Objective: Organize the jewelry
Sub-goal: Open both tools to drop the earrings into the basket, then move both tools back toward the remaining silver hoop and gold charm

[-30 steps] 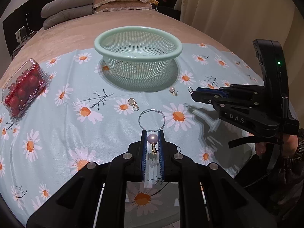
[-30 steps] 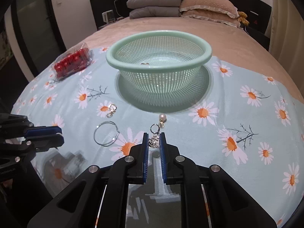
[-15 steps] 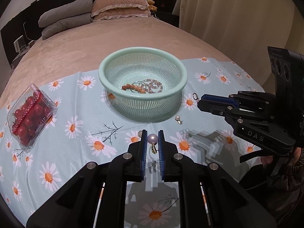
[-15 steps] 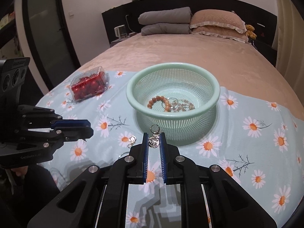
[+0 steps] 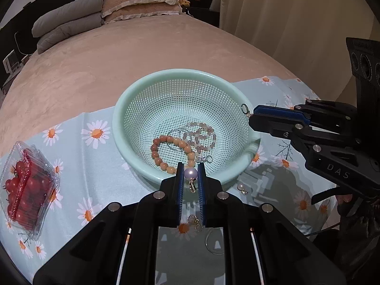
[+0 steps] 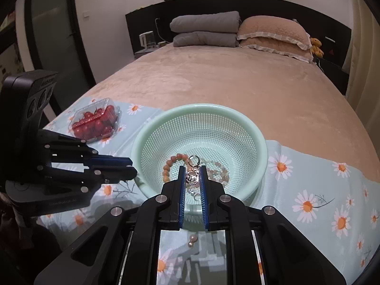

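Observation:
A mint green mesh basket (image 5: 133, 109) (image 6: 258, 140) stands on the daisy cloth and holds an orange bead bracelet (image 5: 163, 149) (image 6: 167, 165), a pale bead bracelet (image 5: 204, 130) (image 6: 223, 172) and a thin hoop. My left gripper (image 5: 190, 174) (image 6: 131, 172) is shut on a pearl earring (image 5: 190, 173) above the basket's near rim. My right gripper (image 6: 192, 178) (image 5: 251, 116) is shut on a silver ring-and-disc earring (image 6: 192, 177) (image 5: 244, 108) over the basket's right rim. On the cloth lie a second pearl earring (image 5: 241, 187) (image 6: 192, 239), a small charm earring (image 5: 194, 220) and a wire hoop (image 5: 212, 242).
A clear box of cherry tomatoes (image 5: 26, 185) (image 6: 95, 121) sits on the cloth left of the basket. Beyond the cloth (image 6: 308, 190) stretches the tan bedspread (image 5: 106, 54), with pillows (image 6: 273, 33) and folded grey bedding at the headboard. A curtain hangs at the right.
Both grippers, each still shut on its earring, rose and moved forward from over the cloth to the basket. The basket's inside with the bracelets came into view.

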`<state>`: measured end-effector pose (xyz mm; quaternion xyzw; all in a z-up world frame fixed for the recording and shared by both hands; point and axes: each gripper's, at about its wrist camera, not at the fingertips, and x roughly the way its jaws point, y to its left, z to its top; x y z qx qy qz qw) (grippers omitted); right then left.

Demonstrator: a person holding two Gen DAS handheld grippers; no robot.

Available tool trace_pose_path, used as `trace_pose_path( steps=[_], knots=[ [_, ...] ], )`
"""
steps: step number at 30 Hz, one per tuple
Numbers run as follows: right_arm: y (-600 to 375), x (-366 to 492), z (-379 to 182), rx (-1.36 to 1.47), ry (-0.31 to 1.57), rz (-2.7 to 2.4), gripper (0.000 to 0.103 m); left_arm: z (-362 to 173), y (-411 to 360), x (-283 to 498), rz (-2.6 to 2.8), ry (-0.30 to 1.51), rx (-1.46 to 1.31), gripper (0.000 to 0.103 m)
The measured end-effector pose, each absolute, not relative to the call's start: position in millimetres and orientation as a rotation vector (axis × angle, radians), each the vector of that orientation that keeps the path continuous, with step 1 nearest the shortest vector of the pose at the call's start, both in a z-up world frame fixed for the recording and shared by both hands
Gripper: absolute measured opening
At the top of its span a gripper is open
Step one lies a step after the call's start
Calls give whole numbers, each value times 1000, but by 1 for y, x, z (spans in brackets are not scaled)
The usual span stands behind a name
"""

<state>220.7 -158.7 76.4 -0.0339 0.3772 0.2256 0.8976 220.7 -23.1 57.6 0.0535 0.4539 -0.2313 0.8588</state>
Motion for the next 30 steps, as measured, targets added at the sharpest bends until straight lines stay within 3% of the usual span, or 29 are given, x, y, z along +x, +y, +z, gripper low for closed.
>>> trace_pose_path(
  steps=[8, 9, 10, 11, 12, 13, 14, 15, 16, 30],
  knots=[
    [-157, 245, 47, -81, 824, 419, 12, 36, -39, 245, -486, 978, 136, 13],
    [-159, 244, 47, -78, 816, 411, 13, 35, -38, 244, -484, 975, 141, 22],
    [-162, 243, 48, -75, 804, 401, 13, 37, -36, 242, -482, 965, 147, 40],
    [-165, 241, 50, -72, 793, 394, 19, 39, -34, 241, -468, 950, 153, 51],
    [-169, 238, 52, -69, 776, 377, 36, 43, -30, 239, -446, 925, 155, 66],
    [-174, 235, 54, -69, 756, 334, 50, 48, -25, 236, -428, 899, 148, 71],
    [-179, 231, 56, -65, 731, 283, 78, 53, -20, 235, -417, 888, 135, 75],
    [-185, 228, 59, -53, 699, 254, 83, 57, -14, 235, -396, 881, 120, 88],
    [-191, 226, 61, -31, 686, 246, 83, 60, -7, 234, -370, 867, 99, 93],
    [-194, 217, 62, -66, 742, 213, 85, 59, 29, 229, -339, 942, -68, 97]
  ],
)
